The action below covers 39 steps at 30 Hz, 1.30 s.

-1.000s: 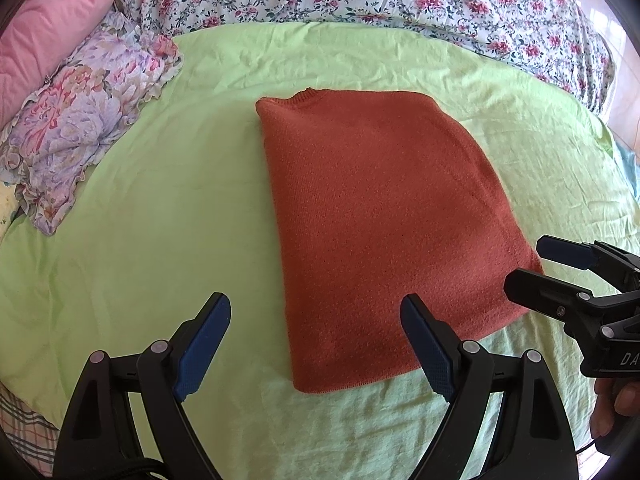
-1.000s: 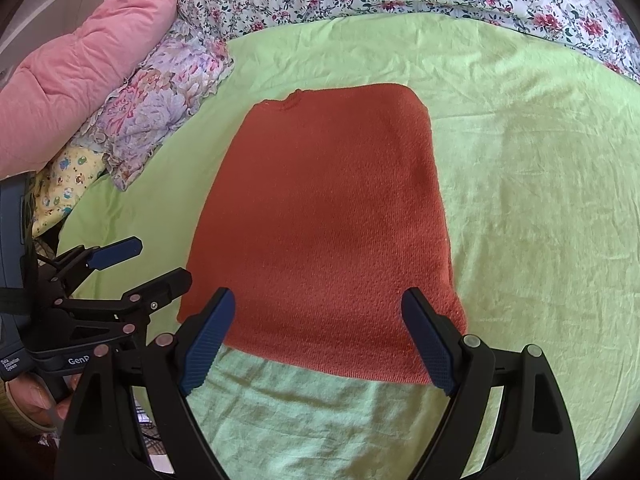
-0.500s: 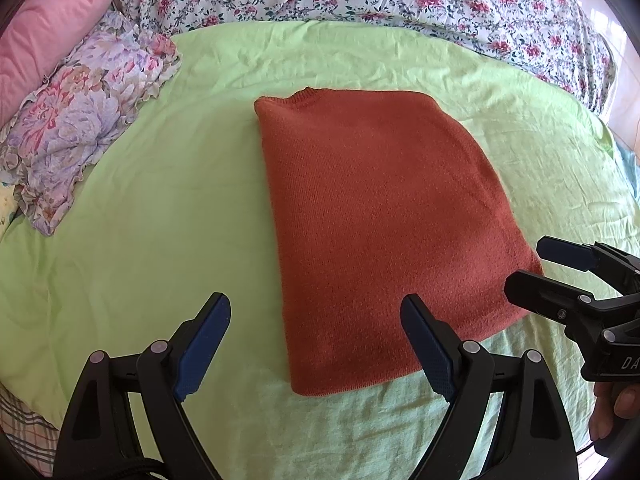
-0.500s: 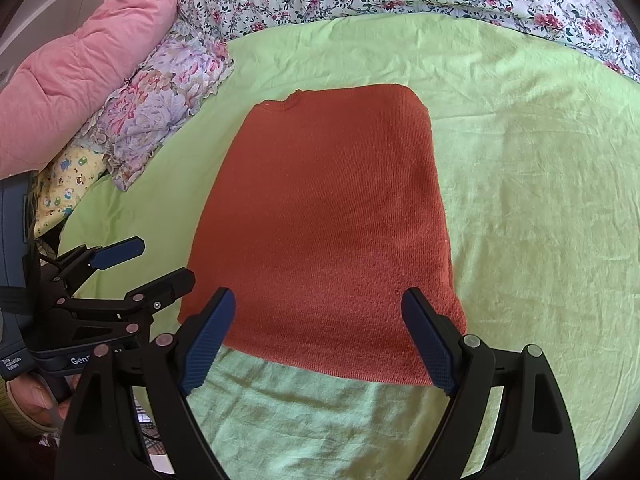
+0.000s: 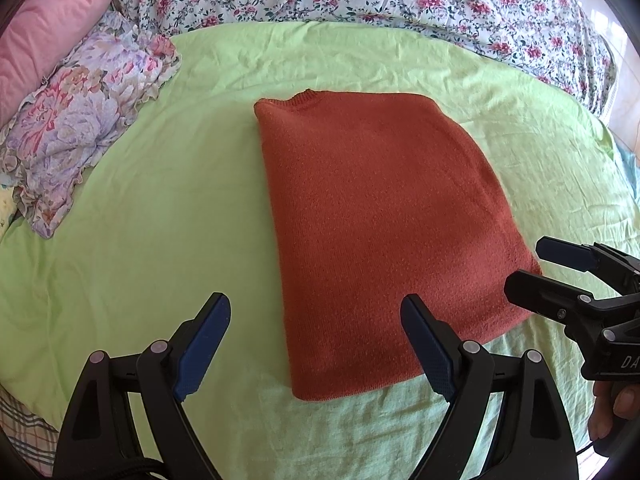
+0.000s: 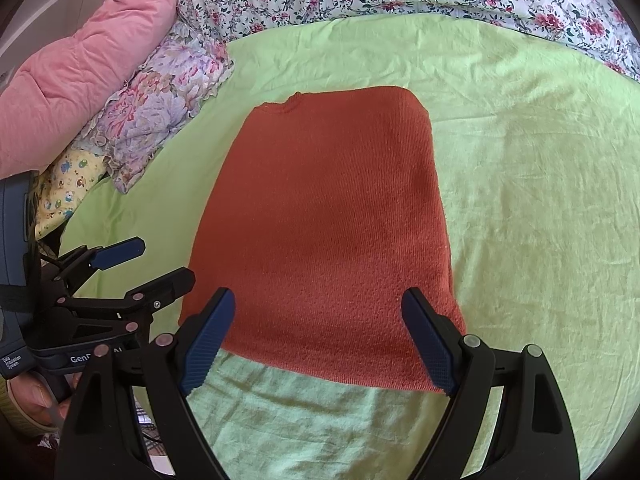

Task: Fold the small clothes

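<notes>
rust sweater (image 5: 384, 232) lay folded flat on green sheet (image 5: 160, 220) of bed. left tongs (image 5: 316, 344) and right tongs (image 6: 318, 340) hovered at near hem, both spread wide, empty. risk: pinching only top layer would pull fold apart; catching sheet would drag sweater.

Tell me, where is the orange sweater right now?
The orange sweater lies folded mid-frame in both views on the green sheet, right of the floral pillow.
</notes>
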Motion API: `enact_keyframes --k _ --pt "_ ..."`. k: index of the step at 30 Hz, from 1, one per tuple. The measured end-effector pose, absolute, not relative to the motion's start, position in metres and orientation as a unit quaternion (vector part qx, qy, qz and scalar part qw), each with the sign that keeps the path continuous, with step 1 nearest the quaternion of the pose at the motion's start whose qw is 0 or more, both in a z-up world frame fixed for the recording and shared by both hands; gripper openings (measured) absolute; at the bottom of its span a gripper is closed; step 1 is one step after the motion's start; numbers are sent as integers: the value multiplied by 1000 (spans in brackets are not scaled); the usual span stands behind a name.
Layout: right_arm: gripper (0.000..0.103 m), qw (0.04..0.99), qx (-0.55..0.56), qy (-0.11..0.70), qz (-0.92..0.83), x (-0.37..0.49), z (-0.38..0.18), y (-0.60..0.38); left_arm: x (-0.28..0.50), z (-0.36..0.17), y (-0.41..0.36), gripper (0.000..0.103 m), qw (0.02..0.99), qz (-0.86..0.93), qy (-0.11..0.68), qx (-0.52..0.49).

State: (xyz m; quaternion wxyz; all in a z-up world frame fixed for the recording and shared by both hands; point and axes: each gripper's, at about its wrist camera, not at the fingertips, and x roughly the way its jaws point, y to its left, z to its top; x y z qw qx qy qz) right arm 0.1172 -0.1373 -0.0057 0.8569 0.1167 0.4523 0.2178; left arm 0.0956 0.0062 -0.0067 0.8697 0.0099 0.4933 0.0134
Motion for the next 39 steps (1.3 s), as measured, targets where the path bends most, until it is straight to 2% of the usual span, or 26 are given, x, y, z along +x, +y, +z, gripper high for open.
enact_keyframes --k 39 --pt "85 858 124 449 215 131 1 -136 102 -7 9 88 869 20 494 0"
